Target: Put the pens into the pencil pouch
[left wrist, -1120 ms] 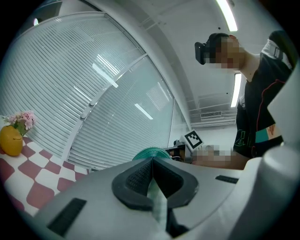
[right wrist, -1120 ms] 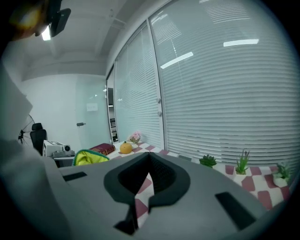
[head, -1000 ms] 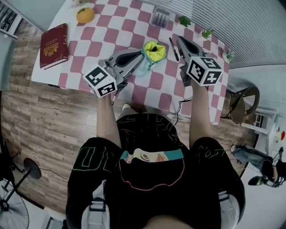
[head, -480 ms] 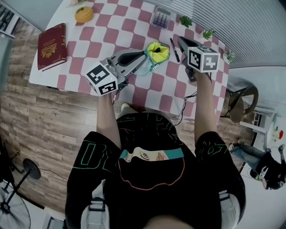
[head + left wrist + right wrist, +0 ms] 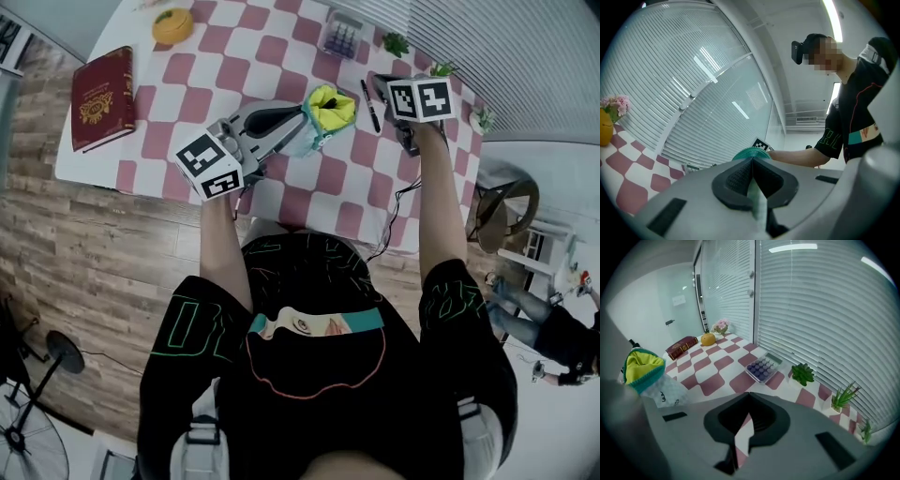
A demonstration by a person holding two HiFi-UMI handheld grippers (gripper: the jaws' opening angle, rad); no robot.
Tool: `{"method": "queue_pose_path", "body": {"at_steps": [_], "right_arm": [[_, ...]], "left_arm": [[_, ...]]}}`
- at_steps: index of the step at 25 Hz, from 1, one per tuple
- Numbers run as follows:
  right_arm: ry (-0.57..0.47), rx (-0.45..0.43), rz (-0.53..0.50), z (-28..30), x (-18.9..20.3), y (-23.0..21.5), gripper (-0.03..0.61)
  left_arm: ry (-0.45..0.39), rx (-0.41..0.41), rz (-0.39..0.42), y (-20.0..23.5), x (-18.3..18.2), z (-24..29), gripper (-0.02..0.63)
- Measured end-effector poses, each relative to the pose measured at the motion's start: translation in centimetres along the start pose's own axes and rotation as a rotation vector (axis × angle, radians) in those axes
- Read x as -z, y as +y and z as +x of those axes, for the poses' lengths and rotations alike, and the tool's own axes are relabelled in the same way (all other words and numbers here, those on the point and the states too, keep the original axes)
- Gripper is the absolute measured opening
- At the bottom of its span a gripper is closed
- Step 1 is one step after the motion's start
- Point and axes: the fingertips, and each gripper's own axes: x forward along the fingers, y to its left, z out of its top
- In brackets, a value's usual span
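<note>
A teal pencil pouch (image 5: 323, 111) with a yellow lining stands open on the checked table (image 5: 192, 75). My left gripper (image 5: 302, 120) is shut on the pouch's edge, and a strip of pale fabric shows between its closed jaws in the left gripper view, with the teal pouch rim (image 5: 751, 153) just beyond. A black pen (image 5: 368, 103) lies on the cloth right of the pouch. My right gripper (image 5: 379, 81) hangs just right of the pen, tilted down at the table, shut and empty. The right gripper view shows the pouch (image 5: 643, 367) at far left; the pen is hidden there.
A calculator (image 5: 762, 367) lies beyond the right gripper (image 5: 749, 394), with small potted plants (image 5: 803, 373) along the blinds. A red book (image 5: 101, 84) and an orange object (image 5: 172, 25) sit at the far left. The table's near edge runs by the person's arms.
The right gripper has sunk toward the table and tipped downward, ending beside the pen. The left gripper and the pouch have stayed put.
</note>
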Motion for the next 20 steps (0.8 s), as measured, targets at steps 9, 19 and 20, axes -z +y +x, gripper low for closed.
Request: {"method": "queue_pose_path", "body": {"at_steps": [9, 19, 20], "right_arm": [[0.173, -0.043, 0.014, 3.9, 2.6, -1.4, 0.003], [0.307, -0.06, 0.026, 7.1, 4.1, -2.8, 0.048], [0.311, -0.054, 0.032, 7.3, 4.1, -3.0, 0.055]], "left_arm": [[-0.008, 0.024, -0.022, 0.6, 0.1, -0.2, 0.002], [0.005, 0.035, -0.035, 0.8, 0.9, -0.8, 0.002], [0.004, 0.037, -0.036, 0.8, 0.9, -0.9, 0.002]]}}
